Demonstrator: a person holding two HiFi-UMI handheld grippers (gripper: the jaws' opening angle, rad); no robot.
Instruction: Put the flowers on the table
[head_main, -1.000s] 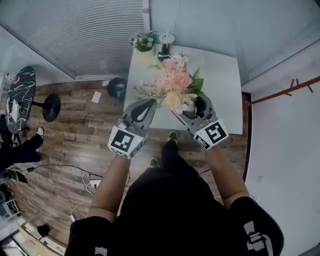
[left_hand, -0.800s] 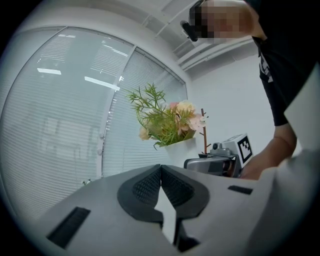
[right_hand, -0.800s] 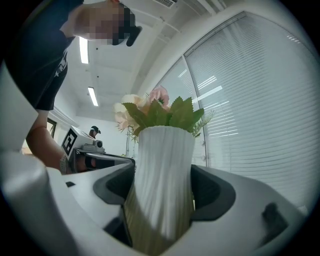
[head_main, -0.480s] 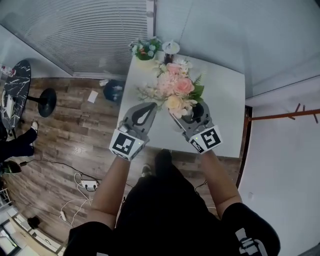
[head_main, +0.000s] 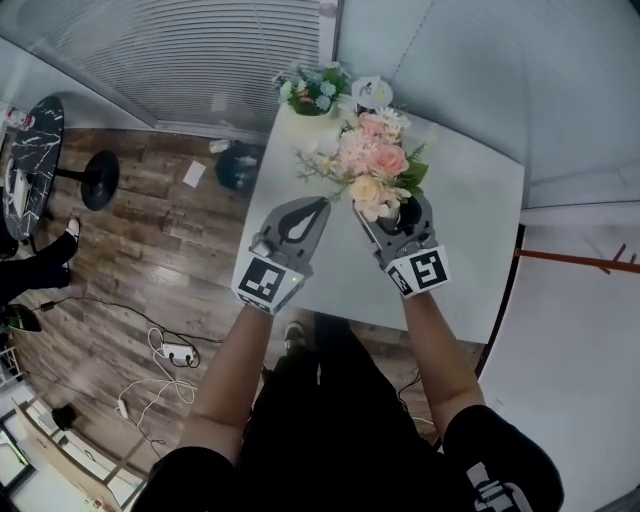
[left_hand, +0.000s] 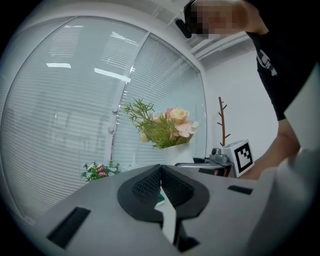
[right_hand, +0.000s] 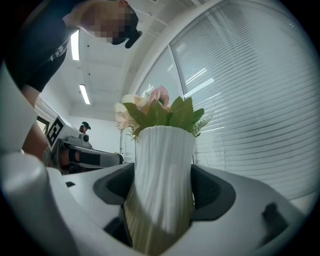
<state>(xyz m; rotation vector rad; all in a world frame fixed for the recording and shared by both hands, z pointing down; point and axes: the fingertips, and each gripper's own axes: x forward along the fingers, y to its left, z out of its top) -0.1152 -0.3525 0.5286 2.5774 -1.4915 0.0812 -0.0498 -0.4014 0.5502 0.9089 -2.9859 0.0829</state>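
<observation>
A bouquet of pink and cream flowers (head_main: 372, 165) with green leaves stands in a ribbed white vase (right_hand: 164, 185). My right gripper (head_main: 395, 213) is shut on that vase and holds it upright above the white table (head_main: 470, 230). In the right gripper view the vase fills the gap between both pads, flowers (right_hand: 150, 111) rising above. My left gripper (head_main: 308, 215) hovers just left of the bouquet, over the table's left part, jaws shut and empty. In the left gripper view its pads meet (left_hand: 160, 187), and the held flowers (left_hand: 167, 127) show ahead.
A small pot of mixed flowers (head_main: 313, 90) and a round white object (head_main: 373, 93) stand at the table's far end by the blinds. On the wood floor left of the table lie a dark bag (head_main: 238, 165), cables with a power strip (head_main: 178, 353), and a round black table (head_main: 30, 165).
Both grippers and the bouquet have moved forward, now further over the table. The right gripper keeps its hold on the vase; the left stays shut beside it.
</observation>
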